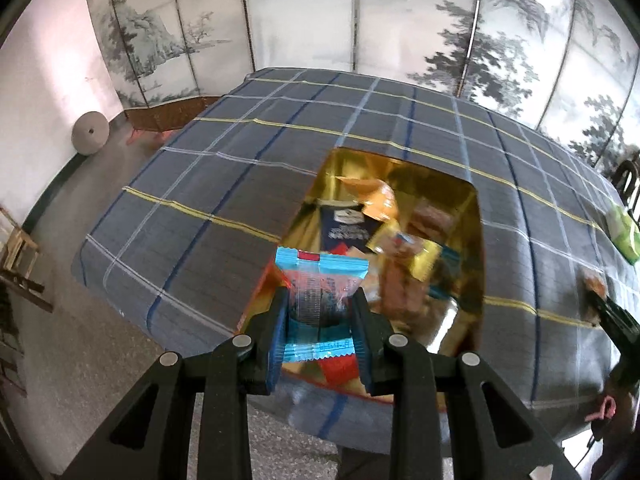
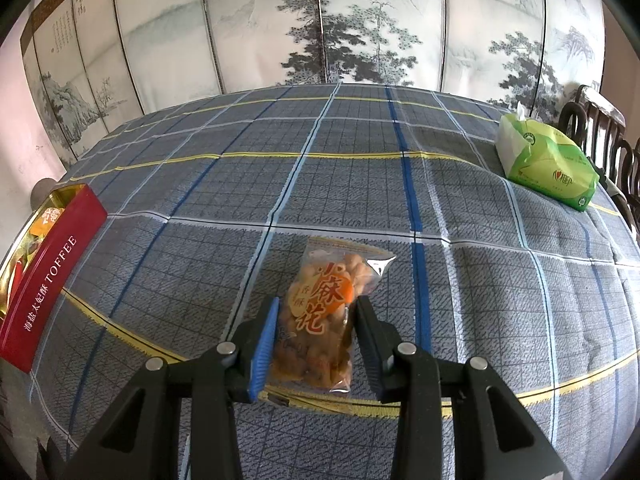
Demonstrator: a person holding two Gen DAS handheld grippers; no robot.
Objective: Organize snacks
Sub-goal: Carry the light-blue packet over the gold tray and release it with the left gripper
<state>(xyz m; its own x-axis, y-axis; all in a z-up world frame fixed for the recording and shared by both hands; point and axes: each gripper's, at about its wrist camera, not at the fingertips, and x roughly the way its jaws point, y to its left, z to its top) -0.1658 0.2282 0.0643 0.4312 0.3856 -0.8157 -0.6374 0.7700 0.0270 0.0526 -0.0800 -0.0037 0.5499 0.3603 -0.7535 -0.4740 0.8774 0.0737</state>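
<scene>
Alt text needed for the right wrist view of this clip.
The right tongs straddle a clear packet of fried dough twists lying on a blue plaid tablecloth; contact is unclear. A red toffee tin with a gold interior sits at the far left, a green tissue pack at the far right, and a painted folding screen stands behind.

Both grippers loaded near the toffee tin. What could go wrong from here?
1. The left gripper pinches the blue-edged packet by its thin film; it may slip or crush the contents.
2. The tin already looks piled with snacks, so a drop could land on top and slide out.
3. The right gripper straddles the fried-twist bag; squeezing hard might break the pieces.
</scene>
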